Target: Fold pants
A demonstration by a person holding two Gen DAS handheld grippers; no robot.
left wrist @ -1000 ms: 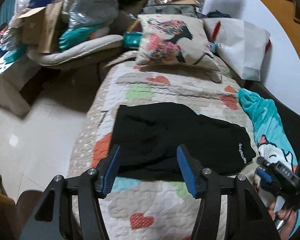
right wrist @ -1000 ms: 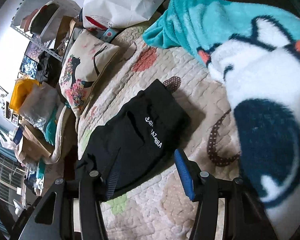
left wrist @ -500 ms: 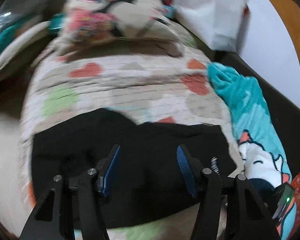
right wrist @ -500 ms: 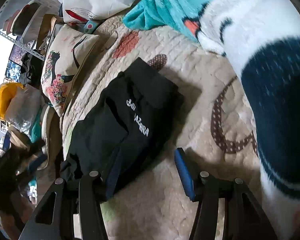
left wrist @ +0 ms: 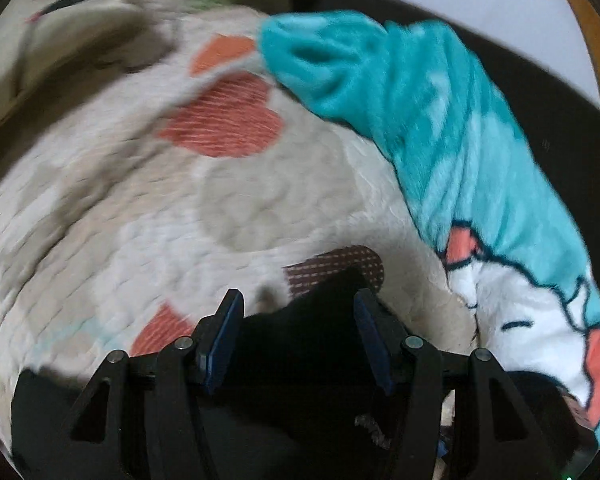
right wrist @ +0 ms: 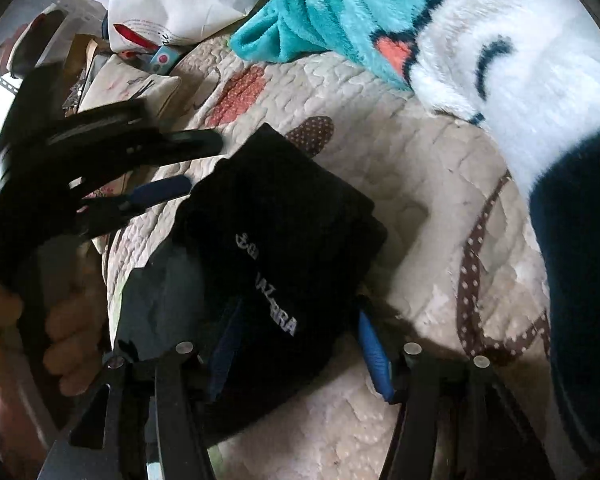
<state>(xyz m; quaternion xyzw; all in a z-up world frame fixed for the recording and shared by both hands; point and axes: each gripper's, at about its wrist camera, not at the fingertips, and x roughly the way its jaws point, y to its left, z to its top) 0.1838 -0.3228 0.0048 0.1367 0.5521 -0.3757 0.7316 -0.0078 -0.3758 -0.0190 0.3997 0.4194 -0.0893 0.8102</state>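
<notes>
The black pants (right wrist: 284, 220) lie folded on the heart-patterned quilt (right wrist: 416, 208), white lettering facing up. My right gripper (right wrist: 296, 348) is open, its blue pads on either side of the pants' near end. My left gripper (left wrist: 296, 340) is open and low over the pants' far corner (left wrist: 324, 312); it also shows in the right wrist view (right wrist: 164, 168), held by a hand at the left, just beyond the pants' edge.
A teal and white plush blanket (left wrist: 440, 120) lies along the quilt's right side, also in the right wrist view (right wrist: 440, 28). A printed pillow (left wrist: 60, 40) and a white paper bag (right wrist: 180, 4) sit at the bed's head.
My left gripper swung right and down over the pants' right end. My right gripper moved forward, so the pants' end now lies between its pads.
</notes>
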